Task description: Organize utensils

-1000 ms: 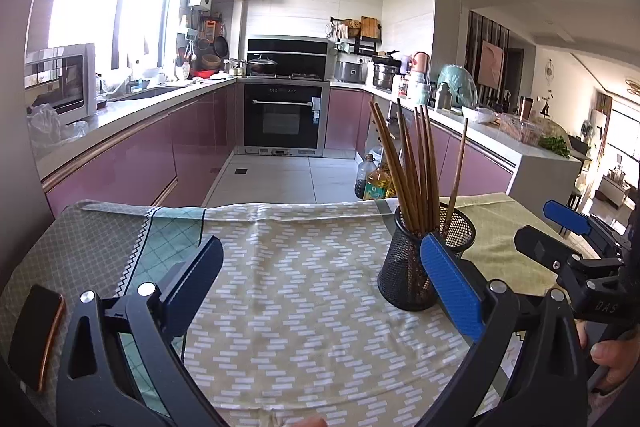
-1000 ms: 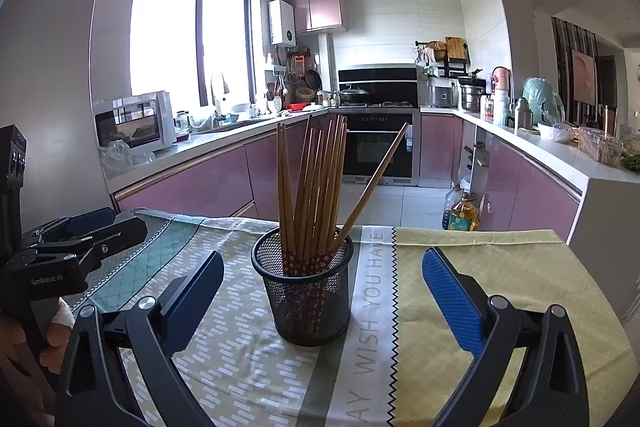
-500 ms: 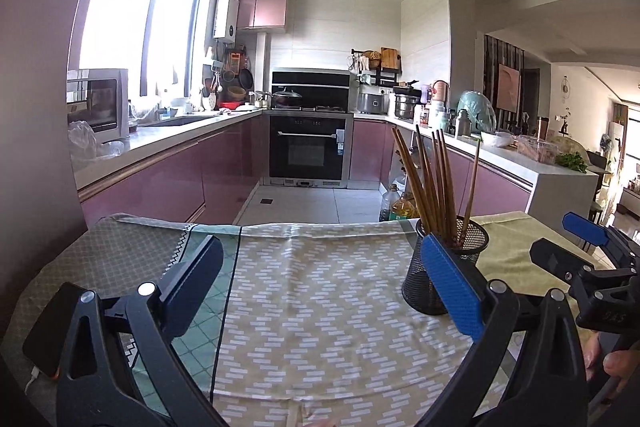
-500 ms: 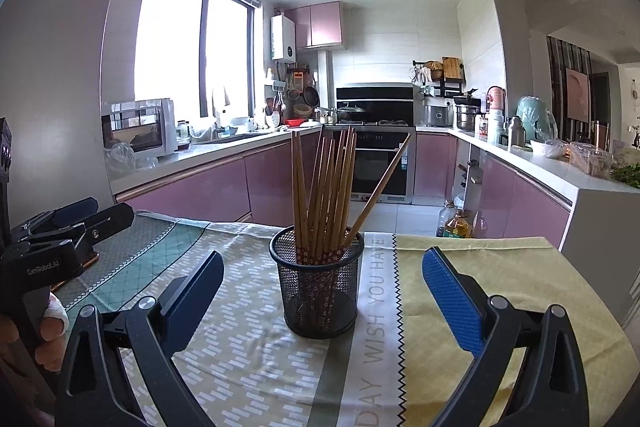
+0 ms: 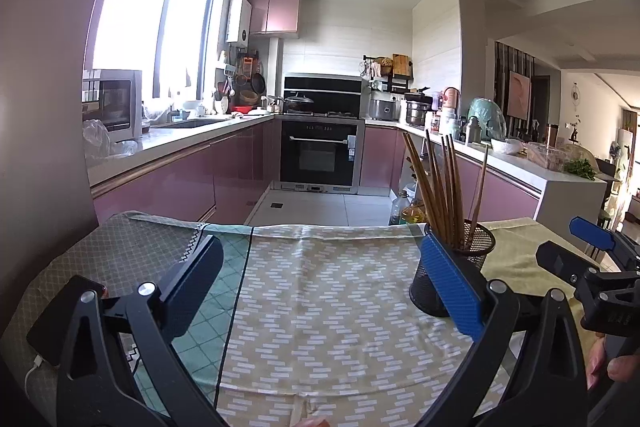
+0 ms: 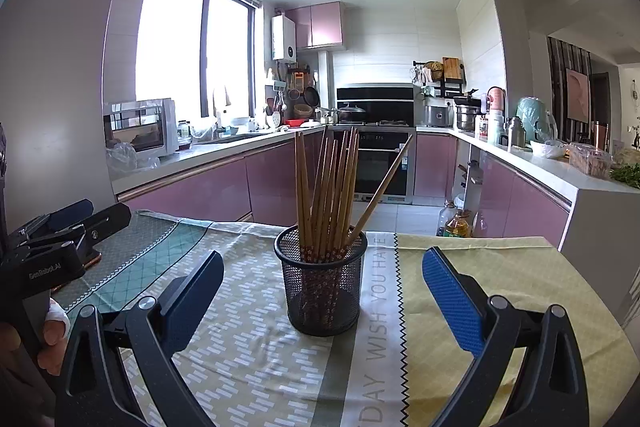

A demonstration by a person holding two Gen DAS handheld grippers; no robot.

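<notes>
Change: both views have pulled back; cup sits mid-frame holding all chopsticks.
Left hand-held gripper: released, empty.
Right hand-held gripper: released, empty.
Meaning: tidying looks finished.

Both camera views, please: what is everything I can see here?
Holder: one, black mesh, on the tablecloth between the right gripper's fingers.
Chopsticks: a bundle, brown, upright in the holder, one leaning right.
Tablecloth: one, green, beige and yellow, covering the table.
Phone: one, dark, at the table's left edge.
Oven: one, black, in the far pink cabinets.
Microwave: one, white, on the left counter.
Oil bottles: several, on the floor.
Left gripper: open, empty.
Right gripper: open, empty.
</notes>
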